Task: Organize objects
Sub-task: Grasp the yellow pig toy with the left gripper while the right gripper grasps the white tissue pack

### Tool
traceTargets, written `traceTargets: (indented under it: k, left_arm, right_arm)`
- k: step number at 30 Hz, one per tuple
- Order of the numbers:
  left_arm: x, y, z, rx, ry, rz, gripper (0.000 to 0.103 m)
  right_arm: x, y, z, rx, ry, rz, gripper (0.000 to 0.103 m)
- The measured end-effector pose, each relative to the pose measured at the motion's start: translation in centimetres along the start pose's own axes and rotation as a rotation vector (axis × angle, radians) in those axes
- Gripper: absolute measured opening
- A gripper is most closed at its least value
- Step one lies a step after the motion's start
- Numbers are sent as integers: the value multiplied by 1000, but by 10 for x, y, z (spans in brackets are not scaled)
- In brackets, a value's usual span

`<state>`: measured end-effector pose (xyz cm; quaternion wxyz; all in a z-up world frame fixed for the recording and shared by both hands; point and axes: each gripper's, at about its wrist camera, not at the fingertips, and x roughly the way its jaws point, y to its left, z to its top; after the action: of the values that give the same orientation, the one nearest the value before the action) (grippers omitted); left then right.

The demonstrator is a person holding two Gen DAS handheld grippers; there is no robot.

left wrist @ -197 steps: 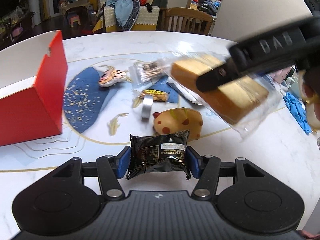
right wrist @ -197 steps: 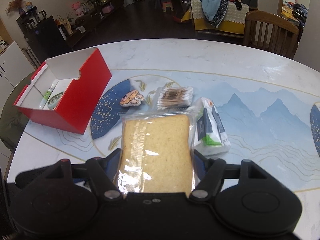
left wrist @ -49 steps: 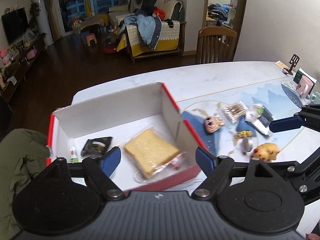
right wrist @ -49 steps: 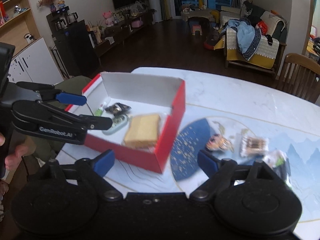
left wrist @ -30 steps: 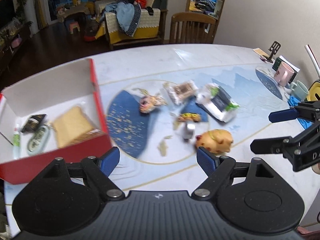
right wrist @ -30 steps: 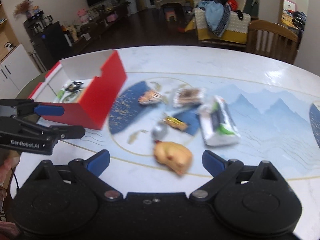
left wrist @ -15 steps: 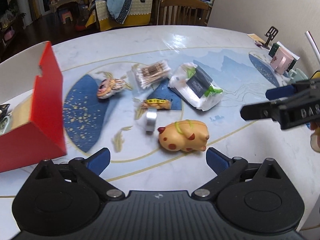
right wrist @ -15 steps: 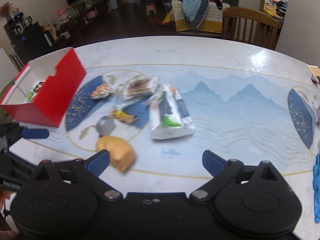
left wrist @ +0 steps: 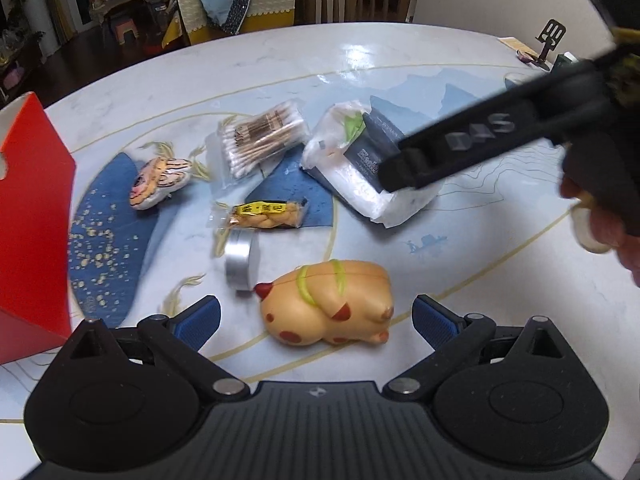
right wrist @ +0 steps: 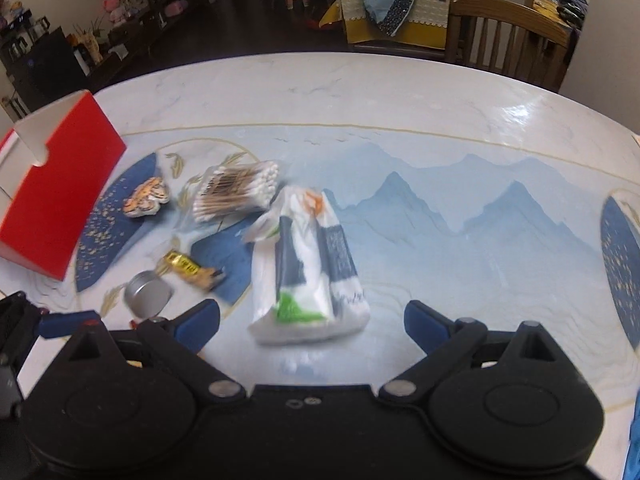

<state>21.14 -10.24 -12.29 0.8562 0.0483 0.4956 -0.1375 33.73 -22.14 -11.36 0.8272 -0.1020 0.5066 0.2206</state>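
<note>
Both grippers gape empty: left (left wrist: 316, 318) around pig toy (left wrist: 330, 304), right (right wrist: 312, 320) over tissue pack (right wrist: 308, 268), label blurred.

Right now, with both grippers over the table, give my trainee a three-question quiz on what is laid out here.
1. True or false: the left gripper is shut on the pig toy.
2. Which item lies between the right gripper's open fingers? A) cotton swabs B) tissue pack C) round tin
3. Fill in: the container at the table's left edge is a ____ box.

Key: 1 false, the fingers stand open either side of it; 2 B; 3 red.
</note>
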Motion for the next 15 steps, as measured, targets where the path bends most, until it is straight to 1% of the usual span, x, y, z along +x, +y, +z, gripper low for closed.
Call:
traceTargets:
  k: [5,10,15]
  left_arm:
    - [9,-6,1,4,-12,3,102]
    - [15,-2,-2,-32,-12,13,102]
    - [20,5,-4,-66,-7,31,101]
  right_arm:
    - [28,3,9,-30,34,-1,97]
    - [44,7,9,-59,55,2,93]
    - [54,10,8,-68,62,6,92]
